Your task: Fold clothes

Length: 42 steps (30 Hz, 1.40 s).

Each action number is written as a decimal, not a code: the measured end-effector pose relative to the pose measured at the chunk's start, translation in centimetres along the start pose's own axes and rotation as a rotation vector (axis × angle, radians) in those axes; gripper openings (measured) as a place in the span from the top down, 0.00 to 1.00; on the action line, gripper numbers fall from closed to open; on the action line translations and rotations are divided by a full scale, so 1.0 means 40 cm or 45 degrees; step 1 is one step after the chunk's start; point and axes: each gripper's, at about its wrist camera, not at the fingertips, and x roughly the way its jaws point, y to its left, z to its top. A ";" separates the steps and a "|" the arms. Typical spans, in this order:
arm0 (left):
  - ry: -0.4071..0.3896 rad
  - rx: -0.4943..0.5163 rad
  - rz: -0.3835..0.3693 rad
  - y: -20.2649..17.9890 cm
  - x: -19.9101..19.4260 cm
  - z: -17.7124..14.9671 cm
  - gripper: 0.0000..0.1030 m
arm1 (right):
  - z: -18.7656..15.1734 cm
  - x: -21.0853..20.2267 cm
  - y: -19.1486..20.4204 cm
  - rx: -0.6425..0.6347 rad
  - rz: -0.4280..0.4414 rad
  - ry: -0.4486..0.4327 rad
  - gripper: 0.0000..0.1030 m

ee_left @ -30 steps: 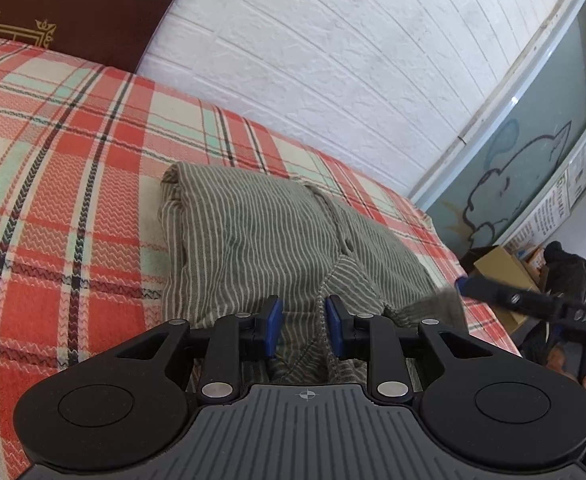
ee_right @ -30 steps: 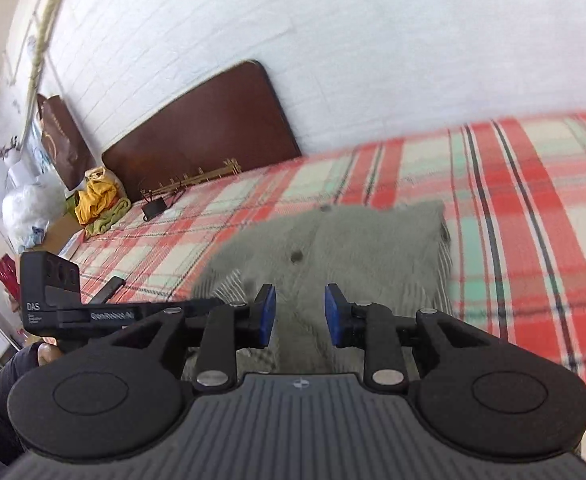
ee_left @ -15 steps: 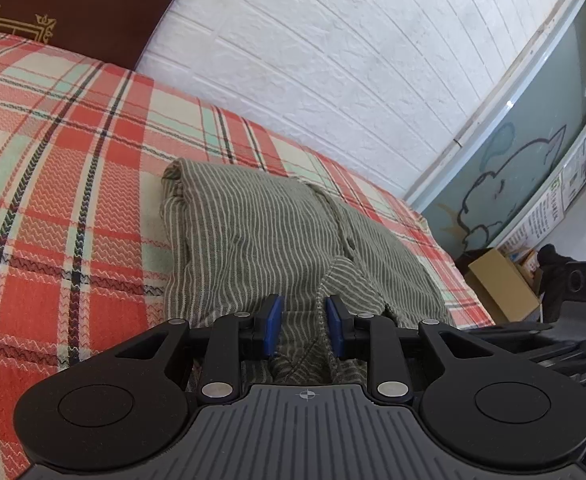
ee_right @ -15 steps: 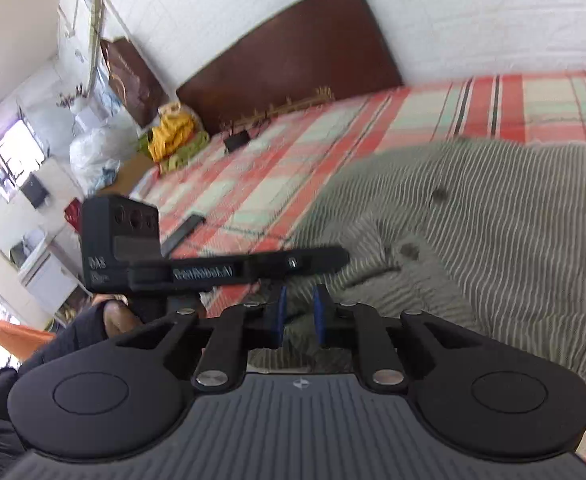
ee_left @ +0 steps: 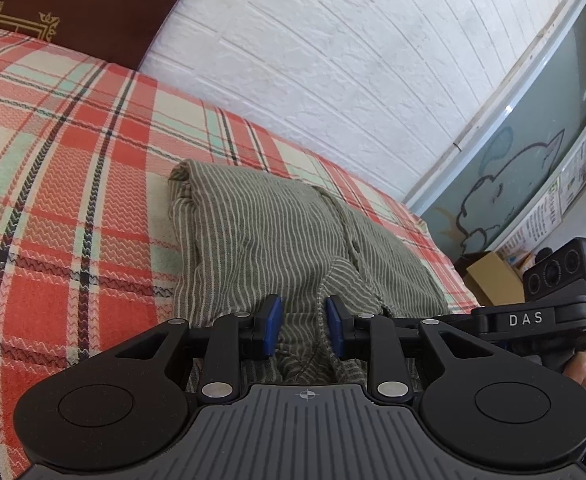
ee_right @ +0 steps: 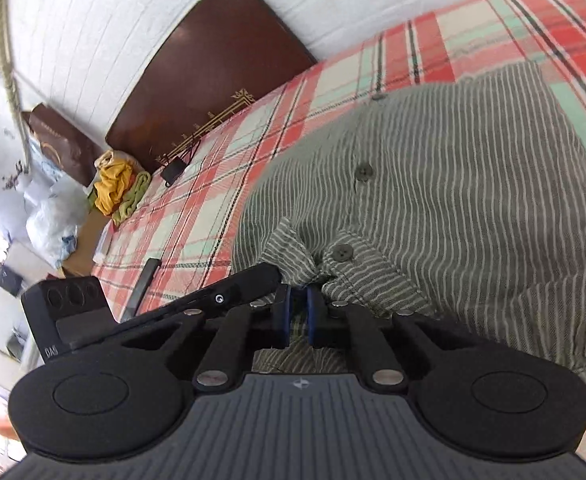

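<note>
Right tongs nearly shut, blue pads pinching a bunched fold of a grey-green, white-striped button-up garment near its lower placket, just below one dark button. Left tongs parted by a moderate gap, straddling a raised ridge of the same striped cloth; pads on either side of the fabric, not visibly squeezing it. Cannot tell whether the left pads touch the cloth.

Garment lying on the red, cream and mint plaid bed cover, already doubled into a compact block with a rolled edge on its far left side, buttons facing up. Near hem gathered at the two tongs, side by side on that edge.

Step in hand, as a judgement: taking hold of the near edge for a fold over the far part. Next move likely calls for closing the left tongs on the ridge, then lifting both corners evenly to keep the layers from sliding apart.

Beyond: dark brown wooden headboard against a white brick wall.
</note>
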 end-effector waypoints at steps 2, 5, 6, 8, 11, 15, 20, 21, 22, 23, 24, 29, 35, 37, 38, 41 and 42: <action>-0.001 0.001 0.000 -0.001 0.000 -0.001 0.59 | 0.002 0.009 -0.008 0.029 0.015 -0.001 0.91; -0.006 -0.003 0.008 -0.005 -0.003 0.001 0.56 | 0.004 0.019 -0.016 0.052 0.041 -0.002 0.91; -0.009 -0.005 0.014 -0.008 -0.006 0.003 0.54 | 0.005 0.019 -0.016 0.057 0.052 -0.005 0.91; -0.038 0.032 0.045 -0.029 -0.032 0.010 0.50 | 0.011 0.015 -0.015 0.065 0.074 -0.013 0.93; -0.104 0.127 0.113 -0.076 -0.091 0.023 0.45 | 0.022 0.004 -0.002 0.054 0.094 -0.038 0.93; -0.165 0.296 0.173 -0.154 -0.167 0.033 0.46 | 0.035 0.010 0.013 0.039 0.089 -0.044 0.93; -0.062 0.608 0.148 -0.277 -0.178 -0.002 0.61 | 0.048 0.030 0.012 0.060 0.093 -0.017 0.93; -0.031 0.666 0.150 -0.295 -0.162 -0.018 0.66 | 0.049 0.030 0.012 0.059 0.093 -0.016 0.93; -0.002 0.713 0.156 -0.309 -0.146 -0.031 0.70 | 0.050 0.029 0.013 0.056 0.092 -0.015 0.93; 0.021 0.719 0.176 -0.308 -0.128 -0.040 0.72 | 0.051 0.029 0.014 0.052 0.090 -0.014 0.93; 0.045 0.724 0.195 -0.308 -0.109 -0.049 0.76 | 0.052 0.028 0.014 0.049 0.089 -0.010 0.93; 0.095 0.694 0.342 -0.270 -0.049 -0.067 0.82 | 0.051 0.013 0.017 0.028 0.087 -0.004 0.93; 0.087 0.711 0.418 -0.258 -0.035 -0.078 0.77 | 0.054 0.004 0.026 0.022 0.110 -0.004 0.93; 0.077 0.735 0.447 -0.265 -0.031 -0.085 0.75 | 0.055 0.002 0.031 0.021 0.121 -0.007 0.93; 0.071 0.741 0.458 -0.269 -0.029 -0.087 0.74 | 0.055 0.000 0.035 0.019 0.126 -0.008 0.93; 0.045 0.748 0.491 -0.279 -0.027 -0.088 0.66 | 0.055 -0.009 0.044 0.006 0.139 -0.013 0.93; 0.032 0.744 0.502 -0.282 -0.028 -0.087 0.62 | 0.055 -0.013 0.045 0.005 0.141 -0.017 0.93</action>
